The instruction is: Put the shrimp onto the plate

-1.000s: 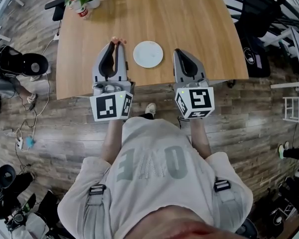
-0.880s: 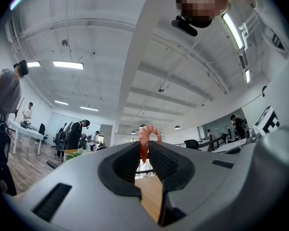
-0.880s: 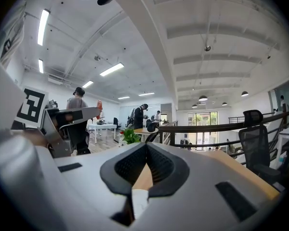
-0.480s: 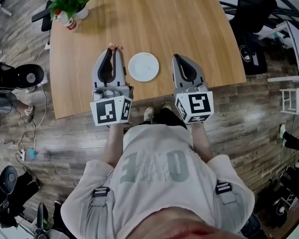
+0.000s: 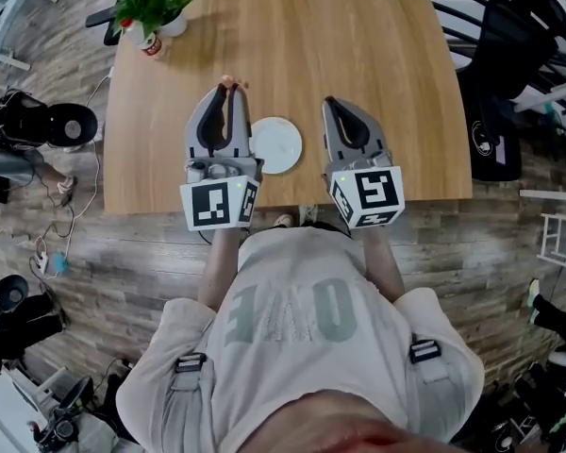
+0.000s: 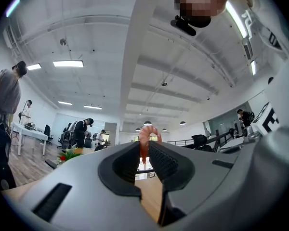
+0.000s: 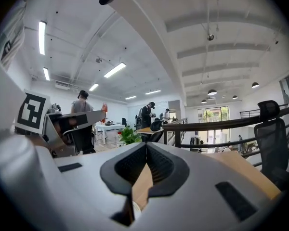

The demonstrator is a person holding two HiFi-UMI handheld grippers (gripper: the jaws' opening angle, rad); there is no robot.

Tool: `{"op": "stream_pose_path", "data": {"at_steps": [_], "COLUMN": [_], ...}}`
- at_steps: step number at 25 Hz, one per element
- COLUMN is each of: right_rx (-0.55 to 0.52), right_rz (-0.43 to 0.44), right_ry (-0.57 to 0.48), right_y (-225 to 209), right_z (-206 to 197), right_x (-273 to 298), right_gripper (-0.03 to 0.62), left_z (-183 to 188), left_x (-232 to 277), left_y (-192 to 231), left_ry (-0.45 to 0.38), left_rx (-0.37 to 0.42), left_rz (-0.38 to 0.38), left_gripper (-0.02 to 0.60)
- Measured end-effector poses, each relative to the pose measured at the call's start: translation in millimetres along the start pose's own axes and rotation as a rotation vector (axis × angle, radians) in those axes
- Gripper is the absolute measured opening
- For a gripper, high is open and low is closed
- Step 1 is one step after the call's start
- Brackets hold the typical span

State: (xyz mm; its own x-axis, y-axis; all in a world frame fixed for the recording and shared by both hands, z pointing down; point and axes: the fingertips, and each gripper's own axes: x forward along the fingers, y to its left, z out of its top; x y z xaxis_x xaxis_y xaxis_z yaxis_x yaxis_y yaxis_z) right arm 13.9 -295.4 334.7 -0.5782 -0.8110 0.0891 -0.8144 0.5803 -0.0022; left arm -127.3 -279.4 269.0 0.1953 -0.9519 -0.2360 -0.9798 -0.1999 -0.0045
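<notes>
Carrying the shrimp [image 6: 143,146] clamped in its jaw tips, the left gripper [image 5: 229,85] hovered beside the plate [image 5: 278,144] near the table's [image 5: 358,45] front edge, the right gripper [image 5: 330,104] closed on nothing, so the next move likely was shifting right over the plate and releasing.
</notes>
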Motion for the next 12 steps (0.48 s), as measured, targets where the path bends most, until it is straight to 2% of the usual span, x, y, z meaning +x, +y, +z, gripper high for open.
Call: {"op": "stream_pose_path", "data": {"at_steps": [6, 12], "right_rx": [0.048, 0.059], "right_rz": [0.042, 0.033], "right_ry": [0.03, 0.053], "right_y": [-13.3, -14.8], "right_z": [-14.0, -17.4], "right_x": [8.9, 17.0], "right_gripper": [0.018, 0.018], "left_z": [-4.3, -12.8], "left_x": [12.6, 25.3], "left_y": [-16.2, -16.9], "left_ry": [0.023, 0.044], "left_rx": [0.005, 0.003], "left_rz": [0.002, -0.036], "left_gripper": [0.061, 0.061]}}
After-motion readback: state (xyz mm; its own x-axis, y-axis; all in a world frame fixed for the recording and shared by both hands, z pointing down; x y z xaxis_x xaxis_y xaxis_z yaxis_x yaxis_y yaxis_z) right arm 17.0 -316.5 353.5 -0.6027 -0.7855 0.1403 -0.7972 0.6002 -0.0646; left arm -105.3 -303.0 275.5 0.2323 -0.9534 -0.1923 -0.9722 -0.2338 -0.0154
